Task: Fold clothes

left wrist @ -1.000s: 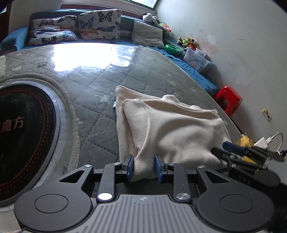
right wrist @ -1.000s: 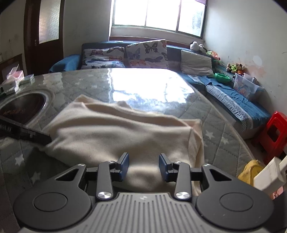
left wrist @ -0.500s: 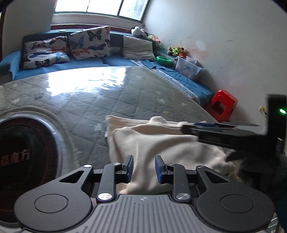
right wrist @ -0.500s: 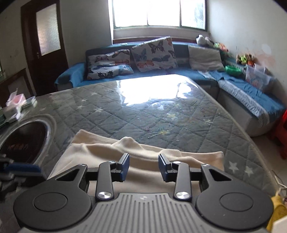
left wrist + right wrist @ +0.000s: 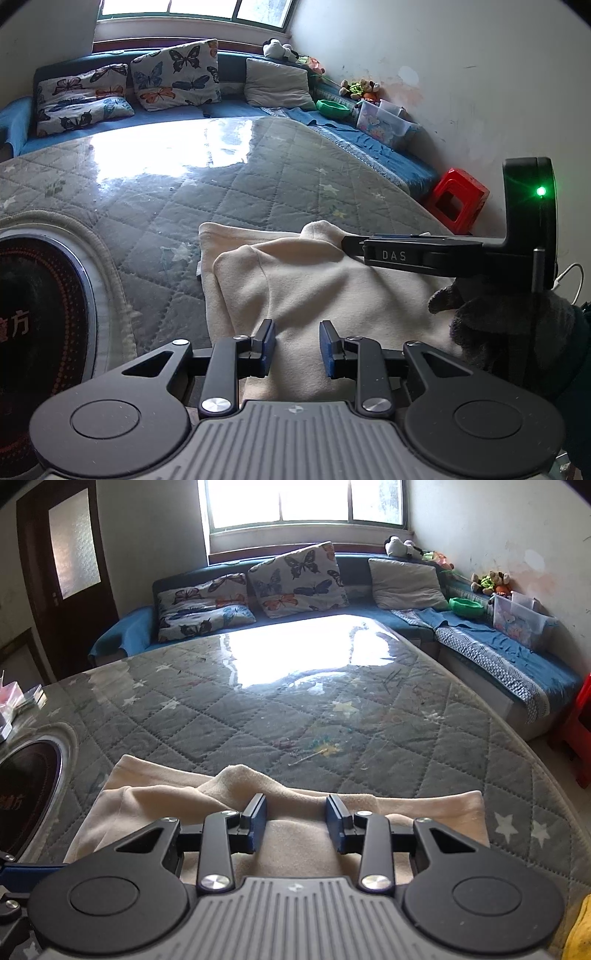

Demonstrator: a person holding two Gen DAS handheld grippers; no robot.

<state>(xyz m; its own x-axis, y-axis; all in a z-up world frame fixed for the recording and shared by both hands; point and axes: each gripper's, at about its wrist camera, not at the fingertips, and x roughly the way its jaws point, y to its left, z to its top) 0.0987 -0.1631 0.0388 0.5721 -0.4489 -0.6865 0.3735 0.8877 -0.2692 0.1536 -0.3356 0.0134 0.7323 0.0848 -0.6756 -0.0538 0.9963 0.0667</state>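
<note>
Currently the cream fleece garment [image 5: 306, 291] lies partly folded in layers on the grey quilted desk [image 5: 332, 709]. Both the left tool [image 5: 293, 345] and the right tool [image 5: 295, 819] are released, gripping nothing. Risk: a shallow pinch may catch only the top layer, dragging the fold askew.

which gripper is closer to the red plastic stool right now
Right. The right gripper, over the cream garment's far edge, sits just short of the red stool; the left gripper hangs back over its near edge.
</note>
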